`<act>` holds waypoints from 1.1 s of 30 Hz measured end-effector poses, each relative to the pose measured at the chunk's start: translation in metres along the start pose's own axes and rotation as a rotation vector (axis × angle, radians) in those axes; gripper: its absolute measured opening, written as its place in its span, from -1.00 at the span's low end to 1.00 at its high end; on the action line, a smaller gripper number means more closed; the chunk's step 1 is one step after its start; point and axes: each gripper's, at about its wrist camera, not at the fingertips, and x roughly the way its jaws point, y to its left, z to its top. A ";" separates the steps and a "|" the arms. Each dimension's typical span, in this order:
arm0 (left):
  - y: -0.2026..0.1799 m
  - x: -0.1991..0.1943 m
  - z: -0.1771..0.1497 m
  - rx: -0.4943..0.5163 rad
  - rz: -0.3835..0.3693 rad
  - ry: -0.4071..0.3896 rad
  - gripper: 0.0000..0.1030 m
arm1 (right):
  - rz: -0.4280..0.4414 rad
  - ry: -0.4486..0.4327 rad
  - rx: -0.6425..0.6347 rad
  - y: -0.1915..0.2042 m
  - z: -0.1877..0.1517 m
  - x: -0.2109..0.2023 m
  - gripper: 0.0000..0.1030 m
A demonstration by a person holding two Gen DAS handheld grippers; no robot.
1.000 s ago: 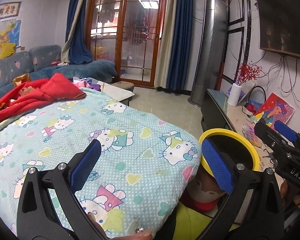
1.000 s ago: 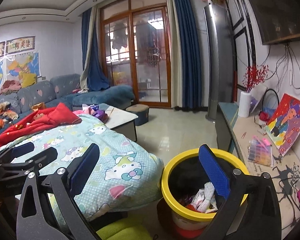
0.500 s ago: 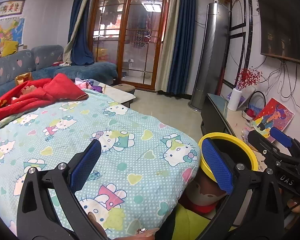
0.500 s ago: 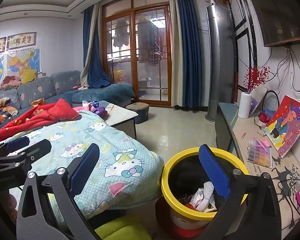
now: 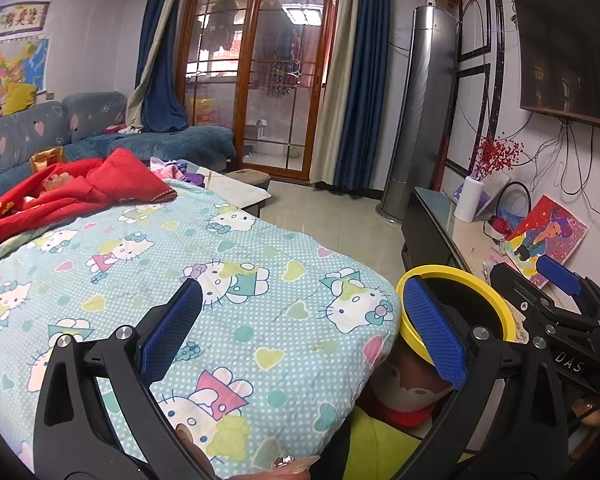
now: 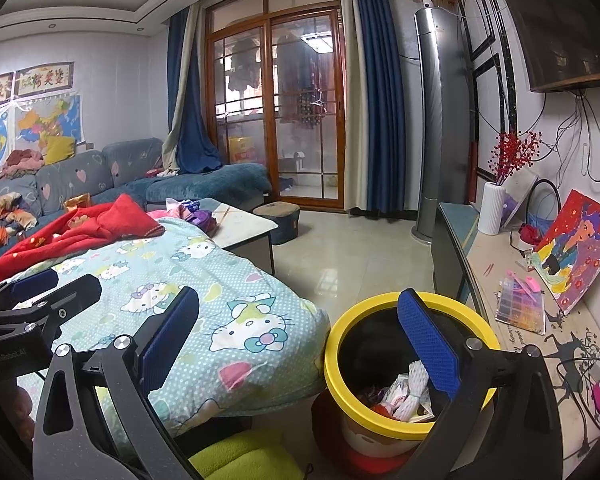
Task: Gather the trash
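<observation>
1. Left gripper [image 5: 300, 328]: black frame, blue dimpled rubber pads [image 5: 171, 330], spread wide, nothing btwn them. It hangs over the quilt.
2. Quilt [image 5: 236, 272]: soft puffy fabric, mint w/ white dots, cartoon cats and hearts, fills the gap btwn the left fingers and rounds off at its corner just short of the right-hand pad.
3. Trash bin [image 6: 384, 420]: round tub, glossy yellow plastic rim, dark inside. In the right wrist view it sits under and behind the right-hand finger, beside the quilt corner.
4. Right gripper [image 6: 300, 338]: same blue textured pads [image 6: 430, 344], also wide apart, empty.
5. Trash [image 6: 410, 394] in the bin: crinkly white wrappers, white foam netting, bits of red and purple, low behind the right-hand pad.
6. Red blanket [image 5: 72, 192]: rumpled, far beyond the left-hand finger.
7. Lime-green fuzzy cushion [image 6: 244, 460] below the fingers, texture pile-like.
</observation>
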 end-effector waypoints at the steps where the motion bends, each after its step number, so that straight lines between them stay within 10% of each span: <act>1: 0.000 0.000 0.000 -0.001 0.001 -0.001 0.80 | 0.000 0.001 0.000 0.000 0.000 0.000 0.88; 33: 0.005 0.001 0.001 -0.022 0.039 0.027 0.80 | 0.022 -0.014 -0.034 0.010 0.001 0.000 0.88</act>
